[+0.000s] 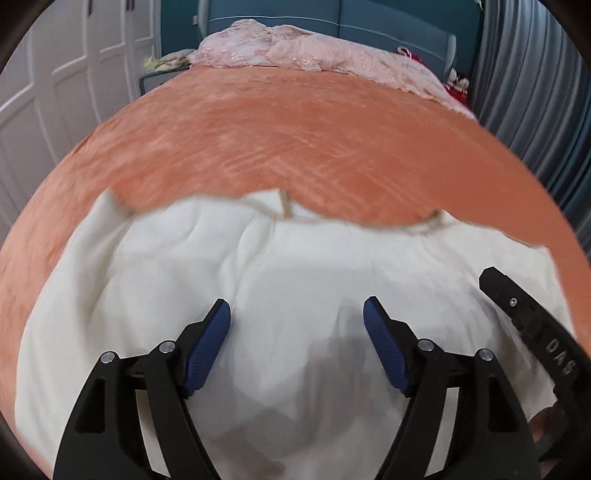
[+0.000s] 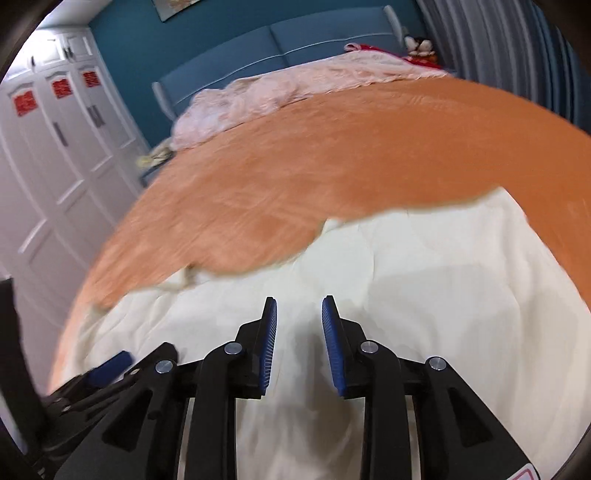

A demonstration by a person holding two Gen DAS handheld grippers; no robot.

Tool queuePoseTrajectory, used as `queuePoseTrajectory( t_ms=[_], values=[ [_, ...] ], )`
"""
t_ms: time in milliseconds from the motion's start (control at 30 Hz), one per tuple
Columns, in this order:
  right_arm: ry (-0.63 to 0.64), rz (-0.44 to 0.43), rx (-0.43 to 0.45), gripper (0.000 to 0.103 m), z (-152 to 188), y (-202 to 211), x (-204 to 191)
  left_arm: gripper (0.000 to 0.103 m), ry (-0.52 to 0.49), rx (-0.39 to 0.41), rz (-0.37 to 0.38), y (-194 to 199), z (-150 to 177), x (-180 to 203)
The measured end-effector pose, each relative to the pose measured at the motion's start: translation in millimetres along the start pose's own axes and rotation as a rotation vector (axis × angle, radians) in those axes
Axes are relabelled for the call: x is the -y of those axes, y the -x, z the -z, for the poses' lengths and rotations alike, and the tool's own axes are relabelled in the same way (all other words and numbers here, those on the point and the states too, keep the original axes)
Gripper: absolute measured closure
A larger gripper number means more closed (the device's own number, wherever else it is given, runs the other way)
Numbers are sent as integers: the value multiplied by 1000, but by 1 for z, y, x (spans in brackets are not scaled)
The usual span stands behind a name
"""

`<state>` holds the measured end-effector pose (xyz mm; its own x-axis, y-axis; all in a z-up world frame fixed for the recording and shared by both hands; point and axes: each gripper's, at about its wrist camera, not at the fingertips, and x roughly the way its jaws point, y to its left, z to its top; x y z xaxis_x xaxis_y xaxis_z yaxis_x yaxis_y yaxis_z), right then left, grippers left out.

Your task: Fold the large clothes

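A large cream-white garment lies spread on the orange bedspread, with its far edge rumpled. My left gripper hovers above the cloth with its blue pads wide apart and nothing between them. In the right wrist view the same white garment fills the lower half on the orange bedspread. My right gripper hangs over it, the jaws a narrow gap apart, holding no cloth. The right gripper's black finger shows at the right edge of the left wrist view. The left gripper's blue pad shows at lower left.
A crumpled pink blanket lies at the bed's far end against a blue headboard. White wardrobe doors stand to the left. Grey curtains hang on the right. Red items sit near the headboard.
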<state>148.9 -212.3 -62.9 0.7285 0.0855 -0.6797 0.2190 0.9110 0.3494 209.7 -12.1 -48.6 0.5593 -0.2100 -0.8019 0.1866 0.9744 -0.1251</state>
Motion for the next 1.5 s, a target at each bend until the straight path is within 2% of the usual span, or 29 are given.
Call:
queuePoseTrajectory(
  t_ms=[200, 333, 433, 733, 933, 1033, 1200, 1300, 1400, 1500],
  values=[
    [53, -20, -107, 76, 47, 25, -7, 31, 9, -49, 16, 30, 43, 3],
    [112, 26, -143, 76, 67, 23, -16, 31, -8, -61, -21, 28, 58, 6],
    [159, 62, -151, 77, 71, 17, -21, 31, -15, -56, -45, 24, 63, 7],
    [184, 80, -125, 78, 77, 7, -16, 29, -26, -12, -99, 13, 69, 13],
    [206, 103, -110, 79, 79, 4, -19, 29, -47, -11, -114, 10, 67, 14],
    [241, 110, -119, 79, 78, 6, -22, 29, -44, -30, -95, 14, 64, 12],
    [176, 94, -165, 78, 70, 24, -27, 29, 95, -56, 10, 46, 59, -18],
    [113, 15, -181, 79, 70, 39, -30, 28, 159, -37, -25, 71, 63, -44],
    [120, -26, -200, 82, 75, 46, -40, 19, 219, -20, -104, 91, 71, -77],
    [168, -36, -230, 82, 87, 47, -57, 17, 361, -75, -84, 91, 84, -121]
  ],
)
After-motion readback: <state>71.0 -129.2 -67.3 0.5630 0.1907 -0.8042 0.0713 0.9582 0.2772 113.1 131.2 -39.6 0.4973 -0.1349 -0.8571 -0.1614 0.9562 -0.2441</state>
